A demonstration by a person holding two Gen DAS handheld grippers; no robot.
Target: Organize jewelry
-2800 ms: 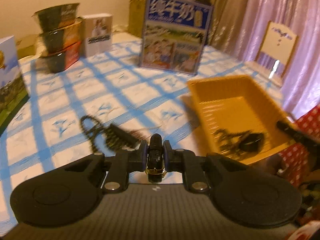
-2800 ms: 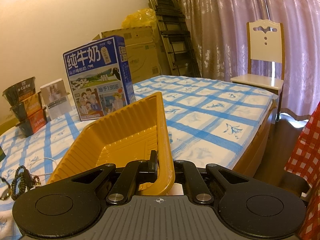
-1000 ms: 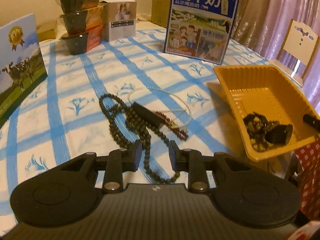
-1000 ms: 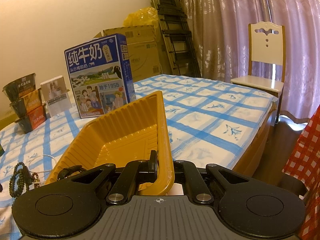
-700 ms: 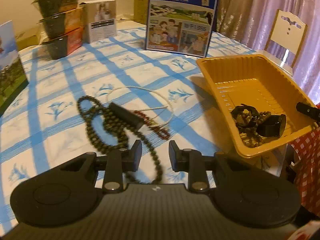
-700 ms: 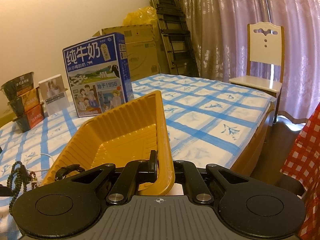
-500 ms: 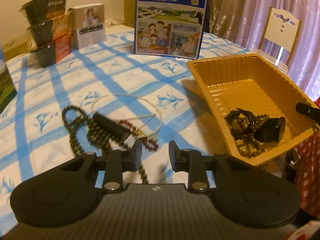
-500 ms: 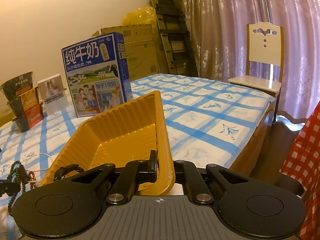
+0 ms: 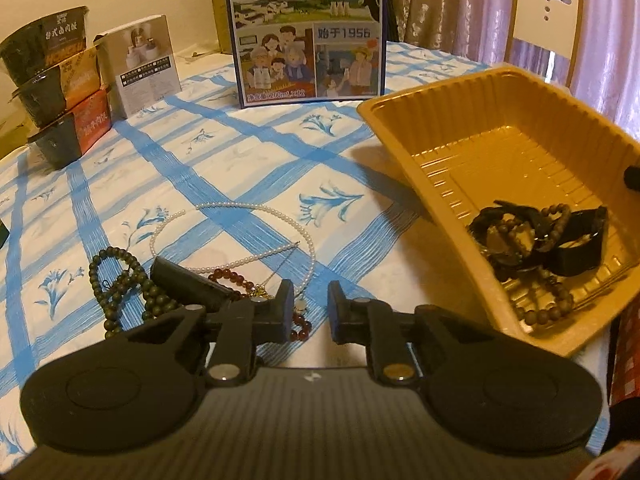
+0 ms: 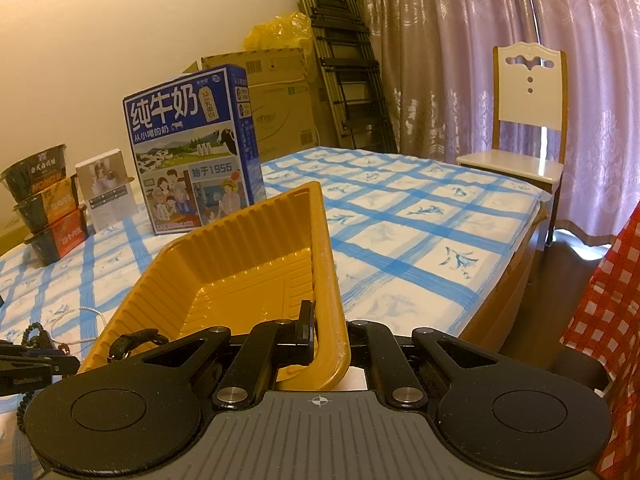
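On the blue-checked cloth lie a dark green bead necklace, a black bar-shaped piece, a white pearl necklace and a red bead bracelet. My left gripper hangs low over the near end of the red bracelet and the pearl strand. Its jaws are closing, with a gap still showing and the beads lying under that gap. The yellow tray holds dark bead bracelets and a black band. My right gripper is shut on the tray's near rim.
A blue milk carton, stacked instant-food bowls and a small white box stand at the back of the table. A white chair, a folded ladder and cardboard boxes are behind. Red checked cloth hangs at the right.
My left gripper has moved right and down over the red bracelet and pearl strand, and its jaws have narrowed. The right gripper and tray have not moved.
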